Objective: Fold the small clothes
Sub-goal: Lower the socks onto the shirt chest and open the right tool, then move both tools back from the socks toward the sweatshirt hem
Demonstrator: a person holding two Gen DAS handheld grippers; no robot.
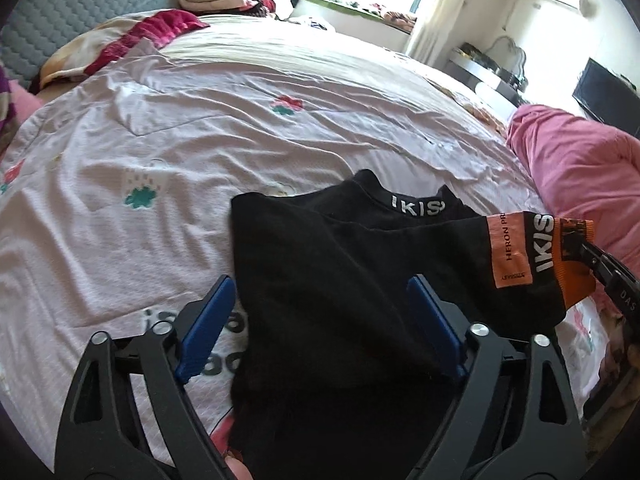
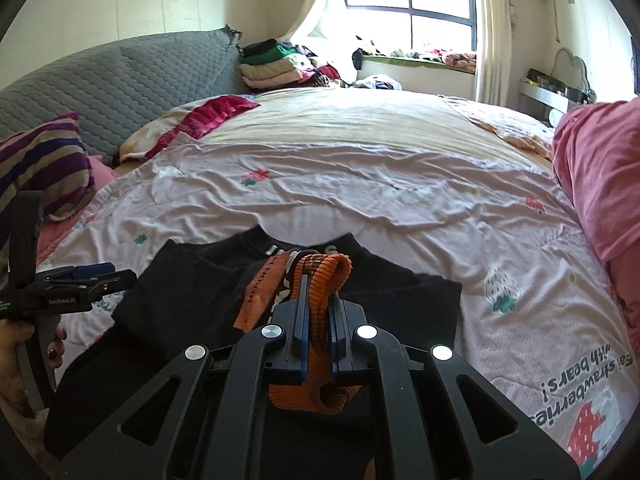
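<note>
A black top (image 1: 320, 264) with a white-lettered collar (image 1: 416, 204) lies on the bed close in front of me. Its sleeve ends in an orange ribbed cuff (image 1: 572, 272) with an orange label. My right gripper (image 2: 320, 320) is shut on that cuff (image 2: 324, 272) and holds the sleeve across the black body (image 2: 180, 280). In the left wrist view it (image 1: 588, 248) enters from the right edge. My left gripper (image 1: 324, 312) stands open over the top's near left part. Black cloth lies between its blue pads (image 1: 216, 312), and the left pad is clear of the cloth. A hand holds it (image 2: 116, 274) at the left.
A pale pink printed bedspread (image 1: 200, 140) covers the bed. A pink bundle of cloth (image 2: 600, 180) lies at the right, a striped pillow (image 2: 44, 164) at the left, a red and cream blanket (image 2: 200, 120) behind. Folded clothes (image 2: 272, 64) are stacked by the grey headboard.
</note>
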